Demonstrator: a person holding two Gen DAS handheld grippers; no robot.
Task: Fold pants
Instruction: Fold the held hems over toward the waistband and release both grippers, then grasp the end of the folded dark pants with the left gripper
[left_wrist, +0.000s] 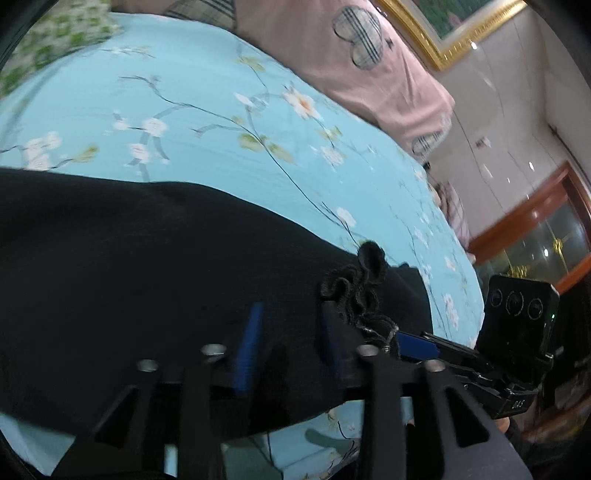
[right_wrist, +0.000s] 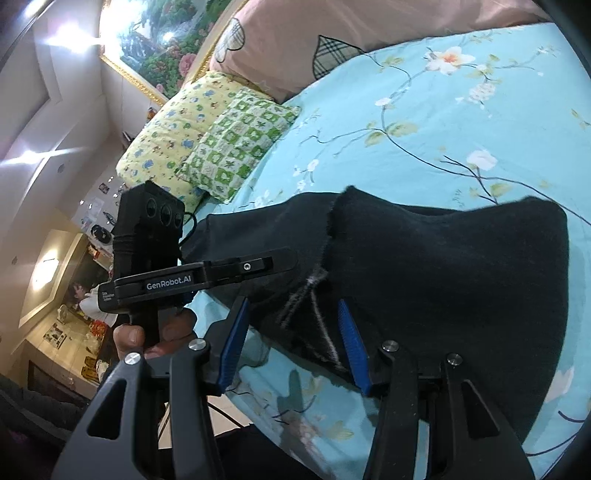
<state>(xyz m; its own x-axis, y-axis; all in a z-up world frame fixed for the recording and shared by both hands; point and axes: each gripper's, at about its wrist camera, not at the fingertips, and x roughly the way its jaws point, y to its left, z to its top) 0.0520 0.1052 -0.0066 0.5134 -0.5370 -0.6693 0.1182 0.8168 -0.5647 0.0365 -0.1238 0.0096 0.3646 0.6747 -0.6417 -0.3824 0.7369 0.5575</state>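
The black pants (left_wrist: 147, 266) lie on a light blue flowered bedsheet (left_wrist: 192, 88). In the left wrist view my left gripper (left_wrist: 290, 317) is open just above the black cloth, beside the ruffled waistband (left_wrist: 354, 288). In the right wrist view the pants (right_wrist: 443, 258) lie folded over, with a frayed seam (right_wrist: 314, 302) between my fingers. My right gripper (right_wrist: 295, 306) is open over that edge, near the bed's side. Each gripper shows in the other's view: the right one in the left wrist view (left_wrist: 417, 345), the left one in the right wrist view (right_wrist: 291, 258); their fingertips are not clear there.
A pink quilt (left_wrist: 369, 66) lies at the bed's head. Two patterned pillows, yellow (right_wrist: 173, 136) and green-checked (right_wrist: 236, 144), sit beside it. A gold-framed painting (right_wrist: 159, 40) hangs on the wall. The bed edge (right_wrist: 295, 406) is right below my grippers.
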